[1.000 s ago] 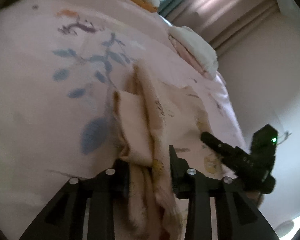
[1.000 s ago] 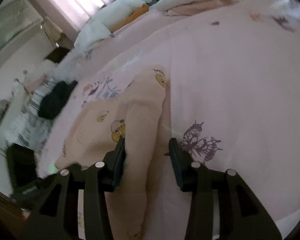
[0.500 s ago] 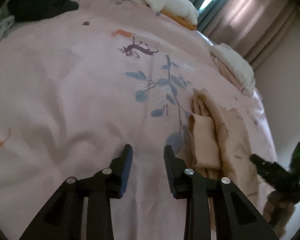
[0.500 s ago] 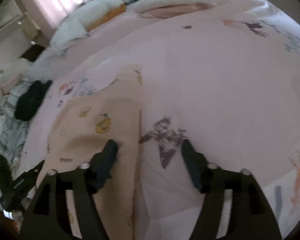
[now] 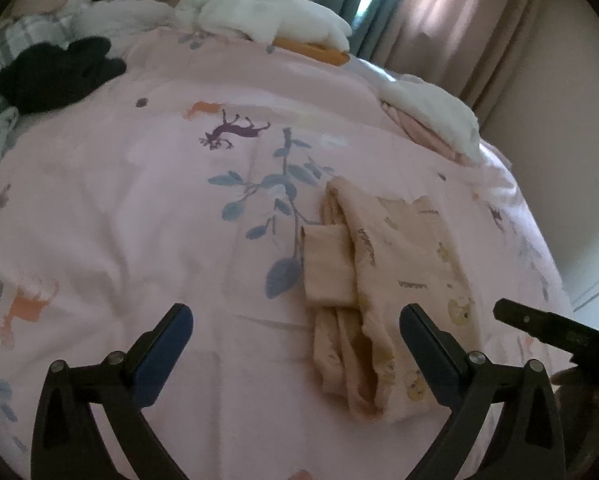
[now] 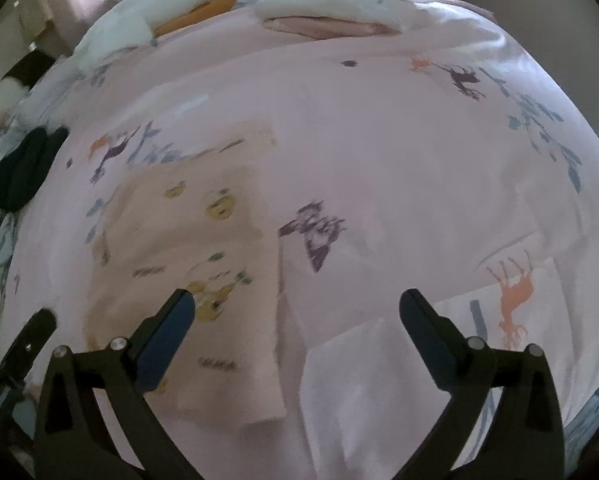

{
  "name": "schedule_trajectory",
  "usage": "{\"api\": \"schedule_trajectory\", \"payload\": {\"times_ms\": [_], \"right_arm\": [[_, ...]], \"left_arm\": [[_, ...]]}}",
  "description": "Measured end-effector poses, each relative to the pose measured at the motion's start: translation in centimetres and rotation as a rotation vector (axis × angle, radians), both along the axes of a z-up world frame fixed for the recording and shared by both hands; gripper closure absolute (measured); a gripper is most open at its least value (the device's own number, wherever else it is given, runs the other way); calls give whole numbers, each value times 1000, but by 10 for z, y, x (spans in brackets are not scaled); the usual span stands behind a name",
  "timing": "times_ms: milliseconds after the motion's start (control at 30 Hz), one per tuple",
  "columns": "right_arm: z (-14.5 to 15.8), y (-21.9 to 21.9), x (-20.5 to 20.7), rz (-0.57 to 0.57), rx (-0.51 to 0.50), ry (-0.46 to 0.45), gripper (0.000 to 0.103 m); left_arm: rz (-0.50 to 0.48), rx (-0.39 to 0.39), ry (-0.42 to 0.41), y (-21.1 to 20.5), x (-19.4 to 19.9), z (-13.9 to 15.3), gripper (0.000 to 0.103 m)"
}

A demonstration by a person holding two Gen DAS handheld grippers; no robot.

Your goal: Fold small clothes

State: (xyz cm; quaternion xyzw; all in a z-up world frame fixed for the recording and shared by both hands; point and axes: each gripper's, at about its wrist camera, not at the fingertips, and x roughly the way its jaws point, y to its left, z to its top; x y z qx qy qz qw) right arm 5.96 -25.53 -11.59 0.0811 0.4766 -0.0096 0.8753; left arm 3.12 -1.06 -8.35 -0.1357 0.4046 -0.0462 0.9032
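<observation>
Both pairs of jaws stand wide apart with nothing between them. From the left wrist view, the left gripper hovers over the bed's pink printed cover, and the peach garment lies on that cover just ahead of the gripper's right-hand finger — part of the cloth shows between the two fingers, apart from both. The garment is folded into a long, narrow bundle with small yellow cartoon prints, and one plain cuff or sleeve is turned across its left edge. At the far right of this view the tip of the right gripper shows as a dark bar, close beside the garment.

From the right wrist view, the right gripper is over the same cover, with the peach garment lying flat to the left, its edge reaching under the left-hand finger — whether they touch cannot be told.

Farther back lie a black garment near a plaid cloth, white pillows by the curtains, and another white-and-pink stack.
</observation>
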Motion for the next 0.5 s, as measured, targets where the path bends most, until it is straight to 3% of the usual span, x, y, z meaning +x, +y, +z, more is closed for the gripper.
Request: {"api": "schedule_trajectory", "payload": {"times_ms": [133, 267, 500], "right_arm": [[2, 5, -5, 42, 43, 13, 0], [8, 8, -11, 22, -22, -5, 0], [10, 5, -13, 15, -19, 5, 0]], "left_arm": [[-26, 38, -21, -8, -4, 3, 1], [-13, 97, -38, -13, -7, 6, 1], [-49, 44, -55, -16, -10, 10, 1]]}}
